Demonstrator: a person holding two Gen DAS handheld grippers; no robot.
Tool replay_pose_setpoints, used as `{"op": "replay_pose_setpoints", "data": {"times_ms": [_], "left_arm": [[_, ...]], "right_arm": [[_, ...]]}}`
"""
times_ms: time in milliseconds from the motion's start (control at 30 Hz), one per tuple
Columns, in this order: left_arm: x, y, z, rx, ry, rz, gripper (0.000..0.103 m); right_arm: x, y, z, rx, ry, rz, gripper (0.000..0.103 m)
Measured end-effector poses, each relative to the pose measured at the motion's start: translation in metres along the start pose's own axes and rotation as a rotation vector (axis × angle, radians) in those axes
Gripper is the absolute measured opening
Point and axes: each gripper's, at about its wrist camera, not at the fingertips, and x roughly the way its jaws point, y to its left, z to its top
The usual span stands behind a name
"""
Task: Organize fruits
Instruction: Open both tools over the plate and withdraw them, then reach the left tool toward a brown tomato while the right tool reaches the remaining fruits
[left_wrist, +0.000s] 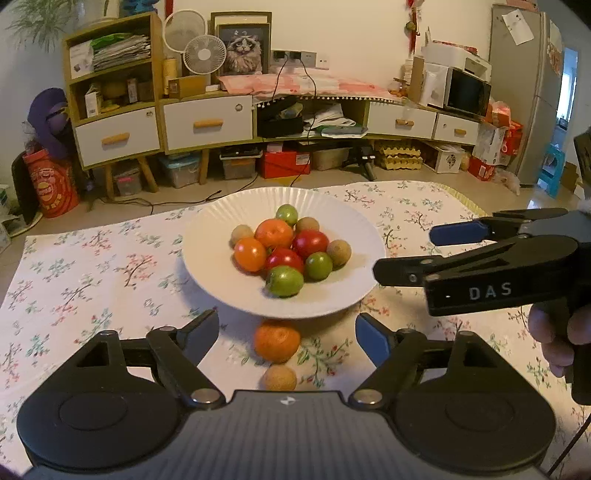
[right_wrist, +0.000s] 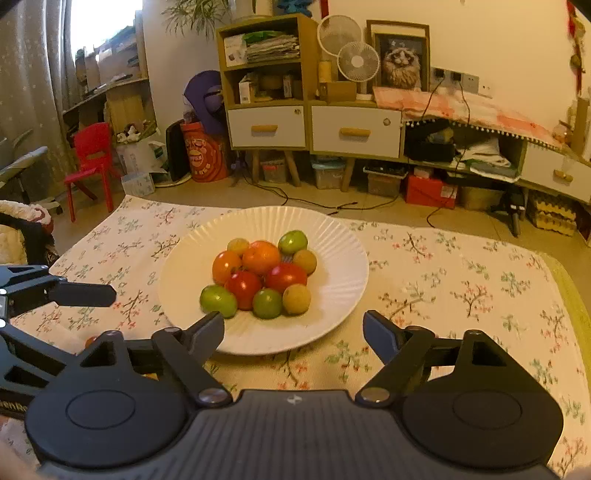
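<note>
Both tools spread wide and empty, left tool hovering lower centre of frame over loose orange just short of the plate rim, right tool idle — best lowered straight, fingers straddling, squeezed gently.

A floral cloth covers the bench. On it, near the middle toward the far edge, sits a white ribbed plate of fruit. Just nearer the near edge lie an orange and a small tan fruit, close together.
</note>
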Motion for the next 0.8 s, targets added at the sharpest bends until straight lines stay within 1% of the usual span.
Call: {"op": "replay_pose_setpoints", "data": {"times_ms": [167,233,367,433,600,800], "left_arm": [[-0.007,0.005,-0.005,0.002,0.013,0.015,0.091],[-0.010,0.007,-0.009,0.004,0.017,0.020,0.092],[-0.014,0.011,-0.015,0.006,0.024,0.036,0.099],[-0.017,0.013,-0.020,0.008,0.019,0.046,0.101],[-0.020,0.022,-0.033,-0.025,0.025,0.046,0.102],[-0.021,0.036,-0.044,-0.062,0.049,0.065,0.102]], "right_arm": [[-0.005,0.003,-0.006,0.020,0.020,-0.006,0.090],[-0.005,0.003,-0.009,0.026,0.028,-0.002,0.092],[-0.009,0.010,-0.016,0.031,0.040,0.002,0.096],[-0.009,0.013,-0.020,0.030,0.043,0.006,0.098],[-0.008,0.023,-0.031,0.002,0.049,0.016,0.100],[-0.007,0.039,-0.039,-0.051,0.055,0.032,0.101]]}}
